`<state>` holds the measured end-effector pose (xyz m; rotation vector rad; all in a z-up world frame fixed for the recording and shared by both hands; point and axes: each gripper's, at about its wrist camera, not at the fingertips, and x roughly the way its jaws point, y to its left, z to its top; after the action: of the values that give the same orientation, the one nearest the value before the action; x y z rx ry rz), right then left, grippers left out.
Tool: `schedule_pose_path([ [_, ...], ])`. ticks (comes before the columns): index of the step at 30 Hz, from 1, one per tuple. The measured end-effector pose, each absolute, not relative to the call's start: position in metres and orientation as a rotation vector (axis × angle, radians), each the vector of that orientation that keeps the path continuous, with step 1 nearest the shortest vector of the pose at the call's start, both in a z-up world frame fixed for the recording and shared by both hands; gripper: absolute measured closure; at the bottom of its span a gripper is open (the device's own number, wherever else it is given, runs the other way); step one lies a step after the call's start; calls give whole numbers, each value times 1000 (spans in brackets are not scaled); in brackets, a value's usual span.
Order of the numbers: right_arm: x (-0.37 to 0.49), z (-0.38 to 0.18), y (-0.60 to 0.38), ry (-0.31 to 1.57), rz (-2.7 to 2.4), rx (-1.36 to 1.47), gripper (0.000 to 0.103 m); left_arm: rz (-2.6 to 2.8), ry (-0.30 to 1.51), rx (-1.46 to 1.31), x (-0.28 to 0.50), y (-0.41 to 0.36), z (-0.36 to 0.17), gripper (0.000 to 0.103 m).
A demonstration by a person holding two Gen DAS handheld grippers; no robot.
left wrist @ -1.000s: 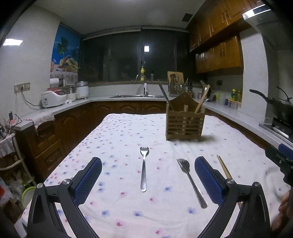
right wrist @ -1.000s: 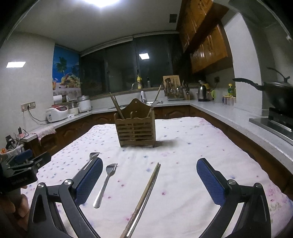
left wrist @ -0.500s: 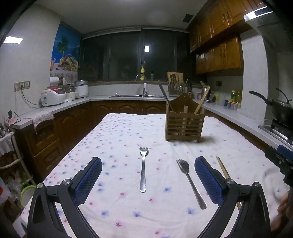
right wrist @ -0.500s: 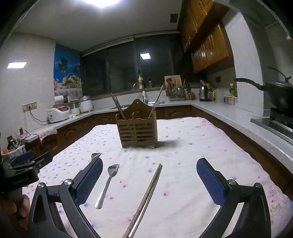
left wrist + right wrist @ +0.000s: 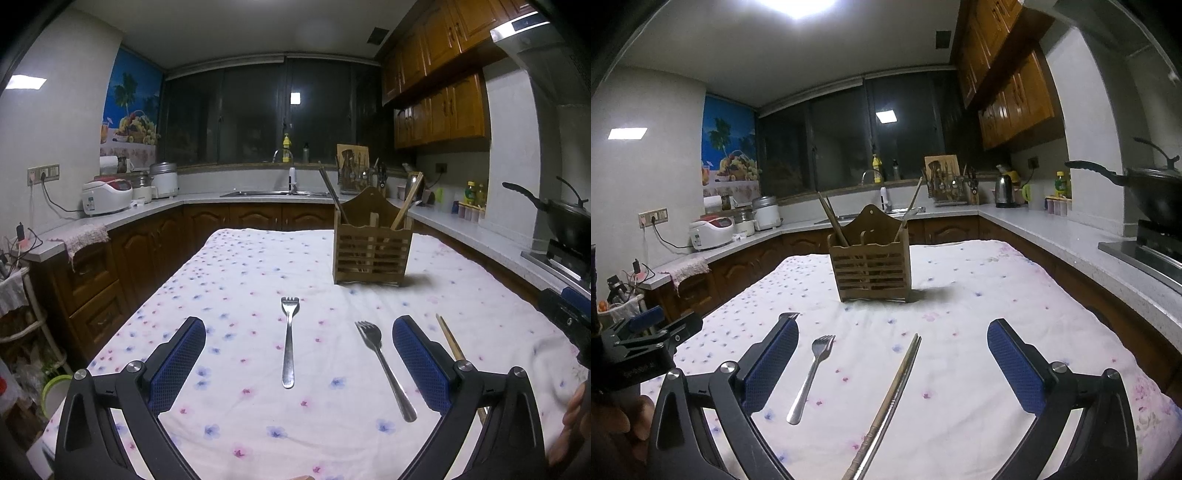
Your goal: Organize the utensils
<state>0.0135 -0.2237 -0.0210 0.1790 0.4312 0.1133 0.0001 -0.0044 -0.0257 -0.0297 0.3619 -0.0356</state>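
Two metal forks lie on the flowered tablecloth [image 5: 240, 266]. One fork [image 5: 288, 347] sits between my left gripper's [image 5: 299, 325] open fingers, with the other fork [image 5: 384, 369] near the right finger. A pair of chopsticks [image 5: 448, 339] lies further right. The wooden utensil holder [image 5: 373, 254] stands behind, with chopsticks and a spoon in it. In the right wrist view my right gripper [image 5: 894, 325] is open above the table, holding nothing. The chopsticks [image 5: 890, 402] and a fork [image 5: 812, 373] lie between its fingers, and the holder [image 5: 871, 269] stands ahead.
Kitchen counters run around the table on three sides. A rice cooker [image 5: 107, 195] is on the left counter, a sink [image 5: 273, 192] at the back, and a wok [image 5: 1152, 192] on the stove at the right. The left gripper's body [image 5: 646, 343] shows at the right view's left edge.
Both cameras have shifted only slightly. The forks, chopsticks and holder lie where they were, and both grippers stay open.
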Motion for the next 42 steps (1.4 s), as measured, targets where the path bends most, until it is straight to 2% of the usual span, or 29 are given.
schedule_pose_path([
  [42, 15, -20, -223, 432, 114, 184, 0, -57, 365, -25, -2, -10, -21, 1],
])
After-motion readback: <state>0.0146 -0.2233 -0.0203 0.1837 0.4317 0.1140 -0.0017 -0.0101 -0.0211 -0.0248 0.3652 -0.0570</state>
